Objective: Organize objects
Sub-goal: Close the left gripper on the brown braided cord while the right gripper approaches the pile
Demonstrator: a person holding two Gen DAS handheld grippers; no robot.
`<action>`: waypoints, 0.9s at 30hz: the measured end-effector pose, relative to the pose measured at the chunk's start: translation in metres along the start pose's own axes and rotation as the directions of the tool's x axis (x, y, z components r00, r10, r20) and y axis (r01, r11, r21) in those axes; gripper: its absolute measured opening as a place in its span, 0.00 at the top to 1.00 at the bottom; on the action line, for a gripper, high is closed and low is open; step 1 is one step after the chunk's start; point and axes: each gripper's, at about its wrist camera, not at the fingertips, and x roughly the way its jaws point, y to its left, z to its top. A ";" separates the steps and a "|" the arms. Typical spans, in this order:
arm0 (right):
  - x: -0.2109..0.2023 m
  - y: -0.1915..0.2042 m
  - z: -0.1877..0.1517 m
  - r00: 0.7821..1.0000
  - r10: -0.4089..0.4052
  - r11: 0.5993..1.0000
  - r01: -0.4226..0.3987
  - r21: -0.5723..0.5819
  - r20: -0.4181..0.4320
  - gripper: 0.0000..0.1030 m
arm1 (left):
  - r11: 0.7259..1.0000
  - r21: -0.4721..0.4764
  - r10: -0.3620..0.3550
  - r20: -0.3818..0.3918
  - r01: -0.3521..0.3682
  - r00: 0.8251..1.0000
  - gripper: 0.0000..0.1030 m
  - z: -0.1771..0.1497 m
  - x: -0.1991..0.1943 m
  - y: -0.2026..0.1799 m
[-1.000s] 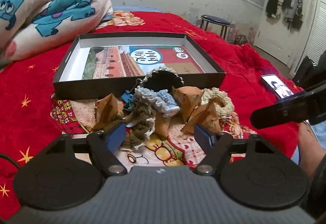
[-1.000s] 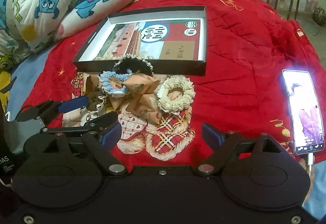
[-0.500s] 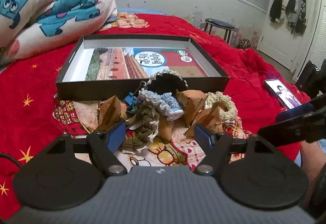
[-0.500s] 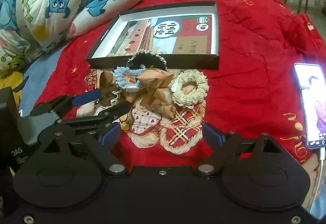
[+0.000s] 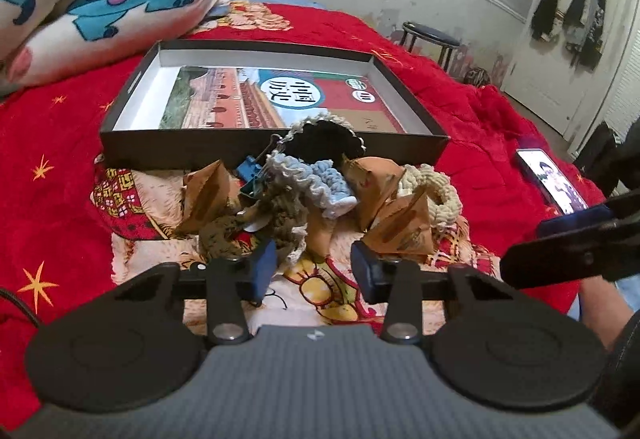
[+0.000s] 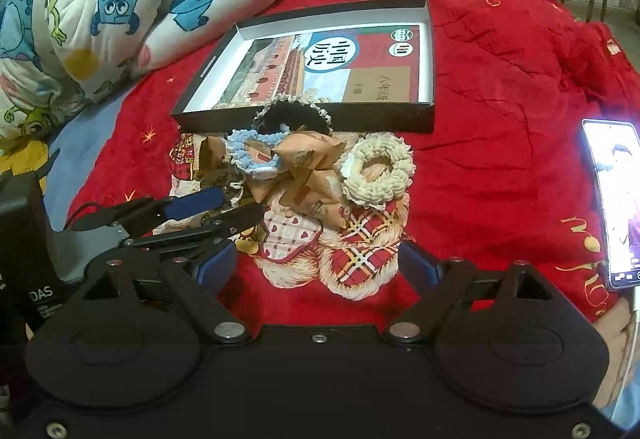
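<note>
We see the left gripper (image 5: 314, 271), jaws just narrowed since a second ago and gripping nothing, low at the near edge of the heap of scrunchies (image 5: 308, 183) before the open box (image 5: 276, 149), whose tangled olive piece is hard to make out, while the right gripper (image 6: 318, 265) gapes empty.

Both tools are black, with round discs behind blue-padded fingers; the left gripper (image 5: 314, 271) has a ribbed grey body, the right gripper (image 6: 318, 265) silver screws.
</note>
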 end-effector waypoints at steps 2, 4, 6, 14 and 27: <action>0.000 0.000 0.000 1.000 -0.001 1.000 0.001 -0.001 0.000 0.15 | 1.000 0.001 0.009 0.005 -0.009 1.000 0.47 0.000 0.000 0.000; 0.000 0.000 0.000 1.000 -0.001 1.000 0.001 -0.002 0.001 0.15 | 1.000 0.007 0.021 0.005 -0.021 1.000 0.47 0.000 0.000 0.001; 0.000 0.000 0.000 1.000 -0.002 1.000 0.002 0.000 0.003 0.15 | 1.000 0.008 0.028 0.000 -0.028 1.000 0.47 0.000 0.001 0.002; 0.000 -0.002 0.004 1.000 -0.015 1.000 0.014 0.016 0.027 0.15 | 0.998 -0.001 0.058 -0.022 -0.058 0.998 0.78 0.000 0.005 0.005; 0.003 0.006 0.007 0.998 -0.026 1.000 0.026 0.000 0.052 0.15 | 0.995 0.020 0.094 -0.049 -0.093 0.994 0.95 -0.001 0.004 0.004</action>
